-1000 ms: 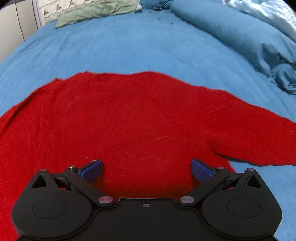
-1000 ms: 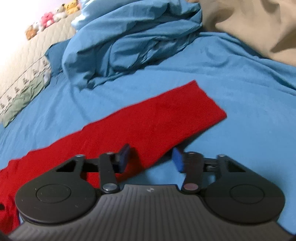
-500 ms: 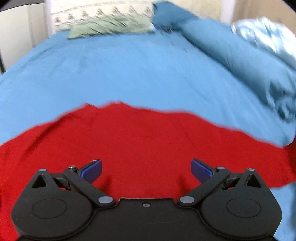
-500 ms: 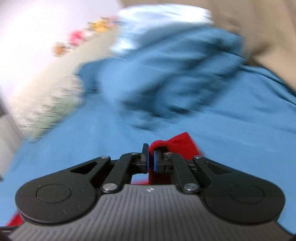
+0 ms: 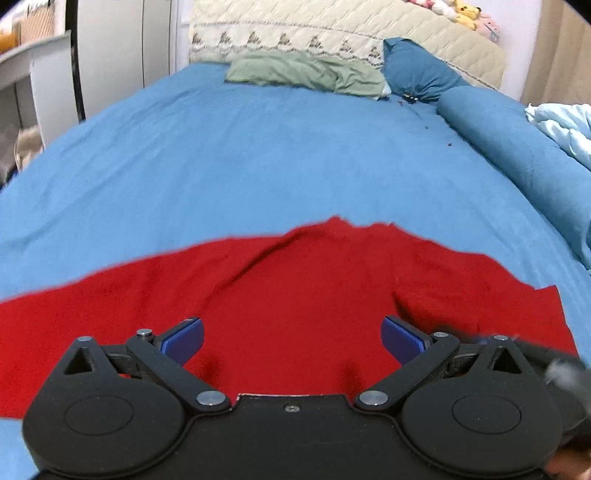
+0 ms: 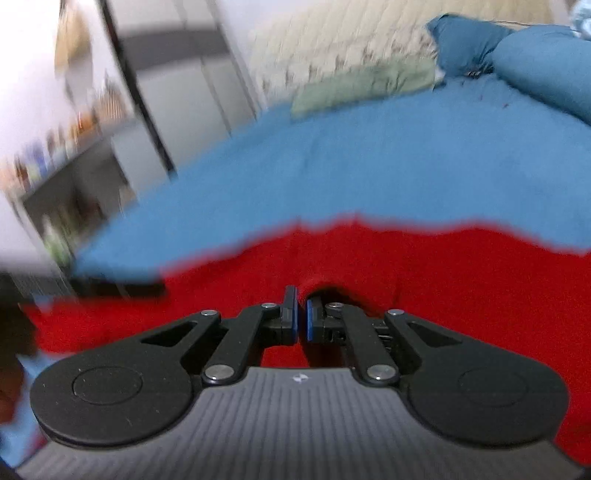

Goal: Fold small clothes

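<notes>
Right gripper (image 6: 301,319) is clenched on a fold of the red sweater (image 6: 443,288), its two blue pads nearly together with a pinch of red cloth rising between them at about 12 o'clock from the tips; the right wrist view is smeared with motion blur, so how much cloth sits in the pinch is hard to judge. Left gripper (image 5: 291,338) is released, its blue fingers (image 5: 183,338) spread wide and hovering over the middle of the red sweater (image 5: 295,295) without touching any cloth that can be seen. That sweater lies spread on the blue bed sheet (image 5: 277,155), one sleeve running out toward 9 o'clock in the left wrist view, and the other side doubled over on itself toward 3 o'clock, where a raised fold sits just beside the left gripper's right finger. A blurred dark shape at 4 o'clock in that view is probably the right gripper. Farther up the bed, around 12 o'clock, a green pillow (image 5: 306,72) lies against the quilted headboard (image 5: 332,33), with a blue pillow (image 5: 417,74) just beside it and a rolled blue duvet (image 5: 517,147) along 2 o'clock.
</notes>
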Demonstrator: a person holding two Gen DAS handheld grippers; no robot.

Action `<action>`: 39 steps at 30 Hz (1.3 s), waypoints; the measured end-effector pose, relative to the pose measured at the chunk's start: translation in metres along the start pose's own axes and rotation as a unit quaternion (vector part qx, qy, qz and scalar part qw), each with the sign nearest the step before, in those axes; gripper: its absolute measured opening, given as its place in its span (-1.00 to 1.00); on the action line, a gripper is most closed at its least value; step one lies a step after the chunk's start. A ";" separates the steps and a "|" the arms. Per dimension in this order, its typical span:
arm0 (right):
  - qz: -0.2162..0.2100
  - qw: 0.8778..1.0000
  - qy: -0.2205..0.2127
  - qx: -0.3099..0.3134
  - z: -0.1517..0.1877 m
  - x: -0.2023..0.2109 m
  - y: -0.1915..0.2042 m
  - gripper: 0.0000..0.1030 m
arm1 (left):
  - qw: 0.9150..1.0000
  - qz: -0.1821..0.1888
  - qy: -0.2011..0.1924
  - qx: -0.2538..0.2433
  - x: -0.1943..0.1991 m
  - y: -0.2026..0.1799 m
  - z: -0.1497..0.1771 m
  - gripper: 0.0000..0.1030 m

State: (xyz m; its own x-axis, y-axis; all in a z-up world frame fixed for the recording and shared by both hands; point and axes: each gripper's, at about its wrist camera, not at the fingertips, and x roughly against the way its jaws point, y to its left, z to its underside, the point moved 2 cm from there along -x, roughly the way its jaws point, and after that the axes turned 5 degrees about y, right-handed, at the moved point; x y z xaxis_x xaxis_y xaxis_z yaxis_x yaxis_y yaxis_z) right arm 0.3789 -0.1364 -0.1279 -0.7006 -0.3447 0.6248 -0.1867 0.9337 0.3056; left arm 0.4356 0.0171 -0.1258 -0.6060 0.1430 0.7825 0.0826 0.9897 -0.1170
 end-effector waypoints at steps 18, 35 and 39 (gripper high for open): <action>0.081 0.993 0.028 0.076 0.051 0.098 -0.062 0.79 | 0.963 0.023 -0.015 -0.268 -0.027 -0.122 0.027 0.70; 0.126 0.991 -0.002 -0.044 0.080 0.128 -0.107 0.82 | 0.995 0.067 -0.019 -0.070 -0.057 -0.068 0.007 -0.88; 0.130 0.990 -0.002 -0.064 0.083 0.131 -0.115 0.82 | 0.989 0.136 0.021 0.062 -0.071 -0.029 0.019 -0.83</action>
State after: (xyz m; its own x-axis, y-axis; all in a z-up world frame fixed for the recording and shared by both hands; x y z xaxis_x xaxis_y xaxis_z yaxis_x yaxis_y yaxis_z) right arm 0.2510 -0.2813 -0.1409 -0.7163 -0.0947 0.6913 0.0875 0.9707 0.2236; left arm 0.4616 -0.0216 -0.1893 -0.5410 0.4068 0.7361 0.1390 0.9065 -0.3987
